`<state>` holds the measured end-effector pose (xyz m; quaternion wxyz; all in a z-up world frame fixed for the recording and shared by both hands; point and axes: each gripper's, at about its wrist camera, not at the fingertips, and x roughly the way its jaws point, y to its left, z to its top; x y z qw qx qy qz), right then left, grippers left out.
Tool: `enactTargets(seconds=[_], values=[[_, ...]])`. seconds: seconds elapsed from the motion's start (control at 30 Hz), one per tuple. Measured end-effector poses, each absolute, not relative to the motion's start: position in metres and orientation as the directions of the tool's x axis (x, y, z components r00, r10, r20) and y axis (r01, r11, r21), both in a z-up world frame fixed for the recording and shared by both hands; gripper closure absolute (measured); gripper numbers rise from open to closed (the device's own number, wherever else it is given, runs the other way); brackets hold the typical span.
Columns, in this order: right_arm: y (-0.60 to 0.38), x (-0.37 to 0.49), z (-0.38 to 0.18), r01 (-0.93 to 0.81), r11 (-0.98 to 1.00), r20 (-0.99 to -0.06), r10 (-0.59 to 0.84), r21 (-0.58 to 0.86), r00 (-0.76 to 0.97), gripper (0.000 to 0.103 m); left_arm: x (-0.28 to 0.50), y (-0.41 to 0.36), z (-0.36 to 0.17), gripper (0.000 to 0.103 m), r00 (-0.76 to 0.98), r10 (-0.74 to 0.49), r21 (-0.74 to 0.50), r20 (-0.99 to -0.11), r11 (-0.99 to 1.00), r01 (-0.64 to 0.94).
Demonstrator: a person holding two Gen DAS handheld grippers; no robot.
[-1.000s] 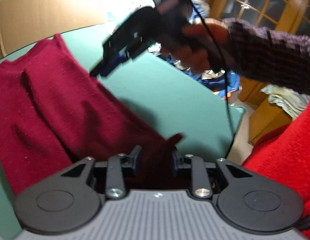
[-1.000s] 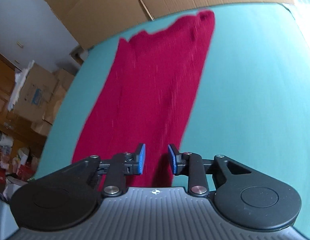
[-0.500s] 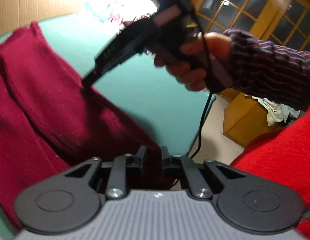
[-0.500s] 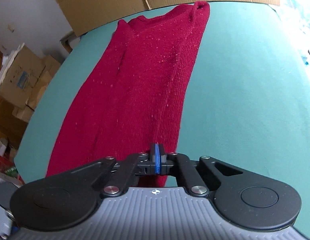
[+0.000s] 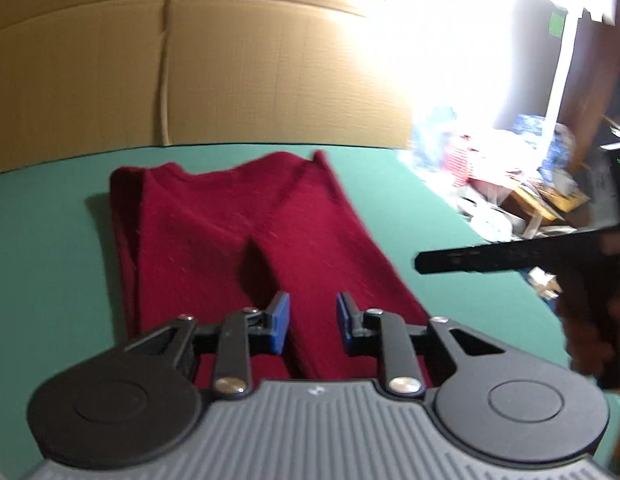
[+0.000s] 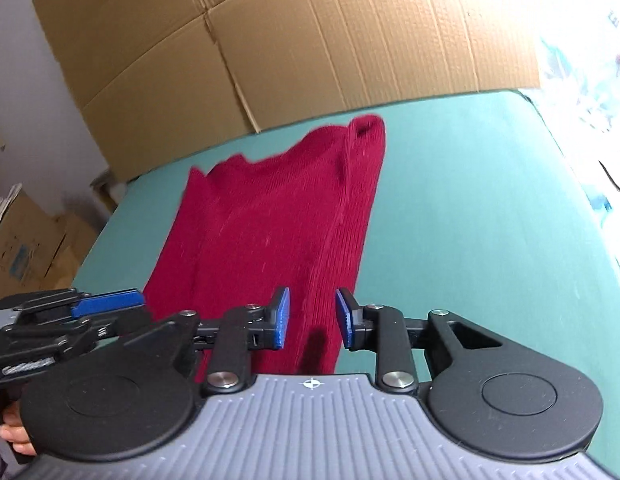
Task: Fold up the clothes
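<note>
Counter [image 6: 469, 200] surface is green and flat. A large flattened cardboard sheet [image 6: 290, 40] stands upright along its far edge. Stacked cardboard boxes [image 6: 26, 248] sit beyond the left side; a cluttered heap of mixed items [image 5: 509, 184] lies off the right side.

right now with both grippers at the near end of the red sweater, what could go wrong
The left gripper and right gripper are opening with nothing pinched, so closing too high may miss the red sweater or catch one layer only. The sleeve folded along its right edge looks loose and could slip open when lifted. The grippers sit close together and might bump.
</note>
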<state>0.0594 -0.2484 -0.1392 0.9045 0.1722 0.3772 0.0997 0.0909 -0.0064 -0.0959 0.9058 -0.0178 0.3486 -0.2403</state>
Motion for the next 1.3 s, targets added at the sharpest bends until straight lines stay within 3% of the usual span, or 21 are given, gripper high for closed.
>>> enactTargets(seconds=[0.07, 0.27, 0.47, 0.5, 0.6, 0.67, 0.8, 0.87, 0.9, 0.93, 1.1, 1.23, 1.3], values=[[-0.251, 0.071, -0.146, -0.043, 0.920, -0.652, 0.309, 0.390, 0.693, 0.075, 0.107, -0.010, -0.103, 0.072, 0.636, -0.447, -0.206, -0.629, 0.884, 0.419], [-0.259, 0.084, -0.164, -0.091, 0.886, -0.633, 0.393, 0.454, 0.667, 0.079, 0.122, -0.016, -0.120, 0.072, 0.608, -0.451, -0.242, -0.653, 0.885, 0.397], [-0.257, 0.090, -0.172, -0.121, 0.876, -0.643, 0.431, 0.467, 0.634, 0.096, 0.127, -0.019, -0.127, 0.073, 0.584, -0.453, -0.266, -0.673, 0.886, 0.380], [-0.259, 0.088, -0.170, -0.126, 0.874, -0.635, 0.434, 0.470, 0.639, 0.098, 0.126, -0.017, -0.126, 0.072, 0.589, -0.452, -0.270, -0.670, 0.887, 0.374], [-0.263, 0.082, -0.163, -0.142, 0.869, -0.613, 0.441, 0.473, 0.656, 0.098, 0.125, -0.009, -0.124, 0.054, 0.612, -0.432, -0.254, -0.663, 0.898, 0.359], [-0.264, 0.079, -0.161, -0.144, 0.870, -0.606, 0.439, 0.472, 0.663, 0.098, 0.129, -0.007, -0.126, 0.052, 0.603, -0.437, -0.267, -0.668, 0.896, 0.353], [-0.265, 0.078, -0.163, -0.131, 0.875, -0.606, 0.423, 0.466, 0.673, 0.098, 0.134, -0.016, -0.131, 0.058, 0.572, -0.466, -0.290, -0.675, 0.881, 0.374], [-0.265, 0.076, -0.163, -0.123, 0.878, -0.606, 0.413, 0.462, 0.680, 0.098, 0.136, -0.018, -0.132, 0.071, 0.569, -0.479, -0.311, -0.669, 0.875, 0.370], [-0.266, 0.075, -0.162, -0.119, 0.880, -0.605, 0.408, 0.459, 0.683, 0.098, 0.137, -0.018, -0.133, 0.091, 0.568, -0.484, -0.323, -0.666, 0.873, 0.365], [-0.266, 0.074, -0.162, -0.117, 0.882, -0.603, 0.403, 0.456, 0.689, 0.098, 0.138, -0.019, -0.133, 0.101, 0.568, -0.489, -0.335, -0.662, 0.871, 0.360], [-0.269, 0.069, -0.161, -0.088, 0.889, -0.596, 0.371, 0.449, 0.712, 0.098, 0.138, -0.016, -0.129, 0.100, 0.564, -0.534, -0.391, -0.629, 0.845, 0.364], [-0.265, 0.076, -0.176, -0.060, 0.901, -0.650, 0.354, 0.430, 0.672, 0.098, 0.151, -0.017, -0.149, 0.100, 0.524, -0.509, -0.388, -0.683, 0.861, 0.330], [-0.265, 0.075, -0.174, -0.064, 0.897, -0.644, 0.363, 0.438, 0.674, 0.092, 0.148, -0.014, -0.143, 0.099, 0.526, -0.530, -0.404, -0.665, 0.848, 0.344]])
